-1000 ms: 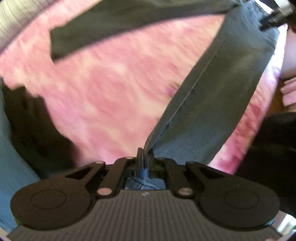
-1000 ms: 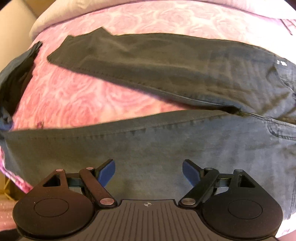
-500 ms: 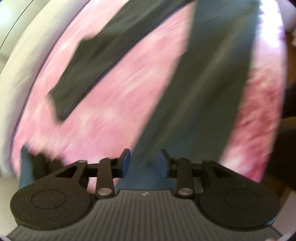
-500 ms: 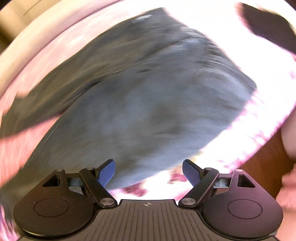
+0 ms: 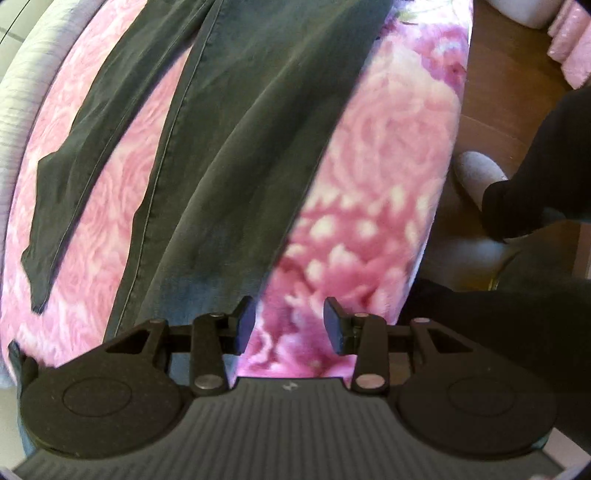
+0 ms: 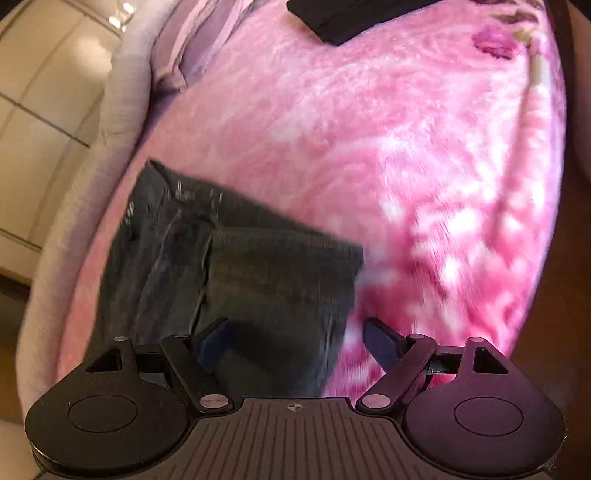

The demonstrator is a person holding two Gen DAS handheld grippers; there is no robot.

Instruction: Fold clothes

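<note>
Dark grey jeans (image 5: 236, 155) lie flat on a pink floral blanket (image 5: 388, 155), the two legs spread apart in the left wrist view. My left gripper (image 5: 290, 325) hovers over the blanket just right of the nearer leg's edge, jaws partly open with only blanket between them. In the right wrist view one end of the jeans (image 6: 258, 280), with seams and folds, lies at the lower left. My right gripper (image 6: 295, 343) stands wide open above that end's corner; its left fingertip (image 6: 210, 343) is over the denim, the other over the blanket, and it grips nothing.
A black folded garment (image 6: 351, 14) lies at the blanket's far end. A lilac pillow (image 6: 199, 48) and the grey bed edge (image 6: 122, 92) run along the left. To the right of the bed, a person's dark trouser leg (image 5: 546, 177) and a pale slipper (image 5: 476, 177) stand on wooden floor.
The left gripper let go of the jeans leg it was pinching, opened and slid off to the blanket beside it. The right gripper, open throughout, swept along the jeans to their end and rolled.
</note>
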